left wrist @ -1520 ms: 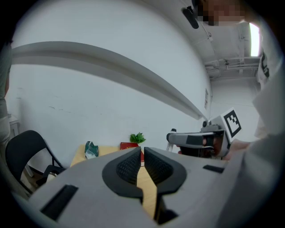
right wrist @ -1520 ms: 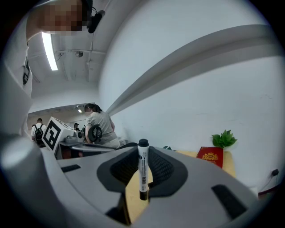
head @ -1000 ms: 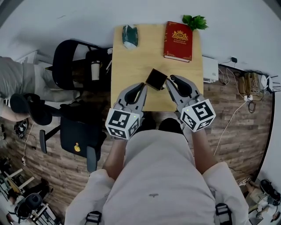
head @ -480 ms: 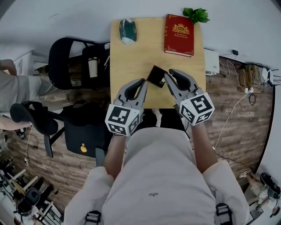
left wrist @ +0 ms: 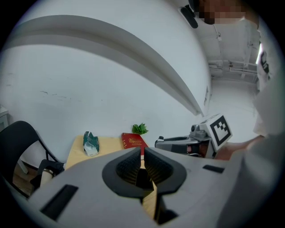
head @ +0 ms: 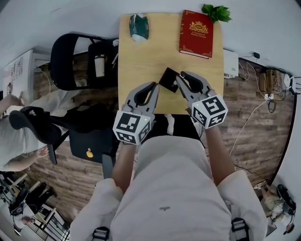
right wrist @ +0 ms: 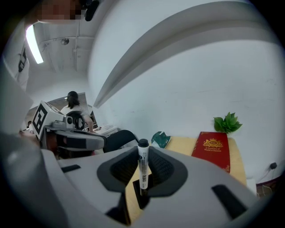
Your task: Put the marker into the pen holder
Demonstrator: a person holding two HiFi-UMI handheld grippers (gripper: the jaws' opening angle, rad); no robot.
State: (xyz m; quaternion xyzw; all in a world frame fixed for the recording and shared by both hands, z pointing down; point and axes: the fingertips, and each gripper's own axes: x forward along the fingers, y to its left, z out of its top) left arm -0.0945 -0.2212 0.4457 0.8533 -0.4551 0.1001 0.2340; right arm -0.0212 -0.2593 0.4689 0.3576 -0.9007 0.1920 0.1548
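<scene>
The black square pen holder stands on the wooden table near its front edge. My right gripper is just right of the holder and is shut on a white marker with a black cap. The marker stands upright between the pads, and the holder shows dark right below it. My left gripper hovers at the holder's left front, jaws closed with nothing in them. In the left gripper view its fingertips meet over the table.
A red book lies at the table's far right with a green plant behind it. A green-and-white packet sits at the far left. A black chair and bag stand left of the table.
Both grippers stay beside the holder, the marker still held. The head view has shifted slightly, and the person at the left has moved down and away.
</scene>
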